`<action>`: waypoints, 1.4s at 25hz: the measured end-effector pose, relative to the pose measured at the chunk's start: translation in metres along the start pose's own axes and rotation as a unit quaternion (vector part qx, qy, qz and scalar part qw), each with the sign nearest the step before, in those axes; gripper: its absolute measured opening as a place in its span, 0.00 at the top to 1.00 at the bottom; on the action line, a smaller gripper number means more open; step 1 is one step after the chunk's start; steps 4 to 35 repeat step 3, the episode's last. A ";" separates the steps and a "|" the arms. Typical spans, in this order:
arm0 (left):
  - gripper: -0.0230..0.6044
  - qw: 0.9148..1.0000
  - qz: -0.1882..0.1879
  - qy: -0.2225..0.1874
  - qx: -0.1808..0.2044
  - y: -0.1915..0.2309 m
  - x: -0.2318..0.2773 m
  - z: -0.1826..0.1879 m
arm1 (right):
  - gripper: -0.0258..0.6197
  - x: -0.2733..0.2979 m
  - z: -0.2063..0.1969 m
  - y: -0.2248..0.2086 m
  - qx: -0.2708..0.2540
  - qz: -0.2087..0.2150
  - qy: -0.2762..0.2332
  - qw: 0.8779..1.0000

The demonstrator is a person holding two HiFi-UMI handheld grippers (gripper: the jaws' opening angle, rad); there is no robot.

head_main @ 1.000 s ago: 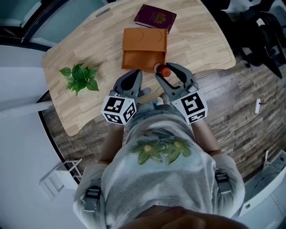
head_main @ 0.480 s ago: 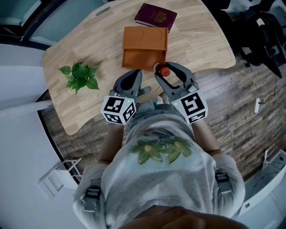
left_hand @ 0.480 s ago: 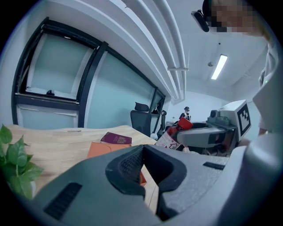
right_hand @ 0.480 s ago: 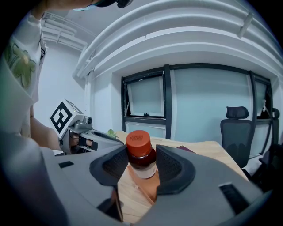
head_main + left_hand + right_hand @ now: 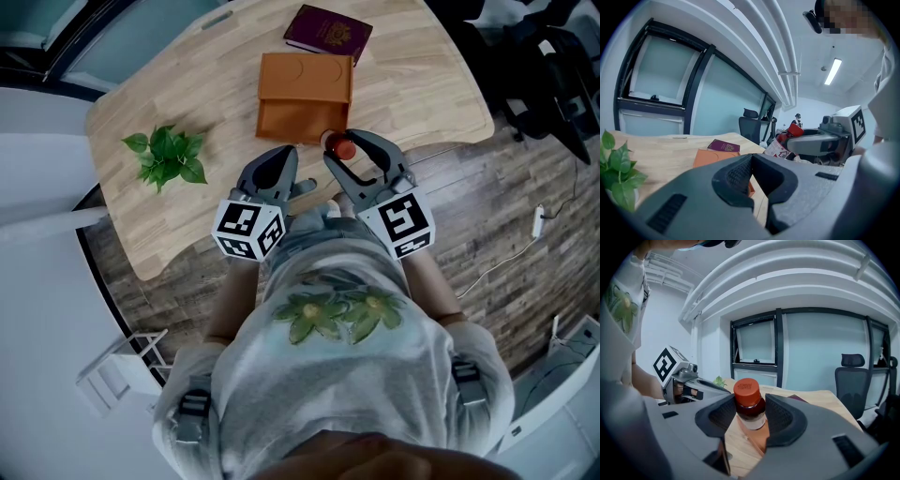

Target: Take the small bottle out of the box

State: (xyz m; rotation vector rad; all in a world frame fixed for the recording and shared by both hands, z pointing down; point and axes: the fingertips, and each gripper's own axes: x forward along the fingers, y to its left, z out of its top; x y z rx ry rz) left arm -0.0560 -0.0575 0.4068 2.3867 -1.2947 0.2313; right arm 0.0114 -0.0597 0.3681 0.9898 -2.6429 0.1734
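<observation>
Jaws of the right gripper clamped on the small bottle, which is upright with its red cap on top. The bottle is out of the orange box, held just beside its near right corner, above the worktop edge. Left gripper jaws together, nothing between them; it sits beside the right gripper. A maroon booklet lies just beyond the box, and a leafy sprig lies well to the left.

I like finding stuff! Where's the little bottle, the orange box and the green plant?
small bottle (image 5: 746, 390), right gripper view, on its red cap.
orange box (image 5: 305, 89), head view, on its top face.
green plant (image 5: 169, 161), head view, on its leaves.
</observation>
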 end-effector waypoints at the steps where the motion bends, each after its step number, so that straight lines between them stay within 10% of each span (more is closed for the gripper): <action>1: 0.95 1.000 0.000 0.000 0.000 0.000 -0.001 0.000 | 0.67 0.000 0.000 0.001 0.000 0.000 0.000 1.000; 35: 0.95 1.000 0.001 0.000 -0.001 0.000 -0.002 -0.001 | 0.67 0.000 0.000 0.002 0.000 0.001 0.001 1.000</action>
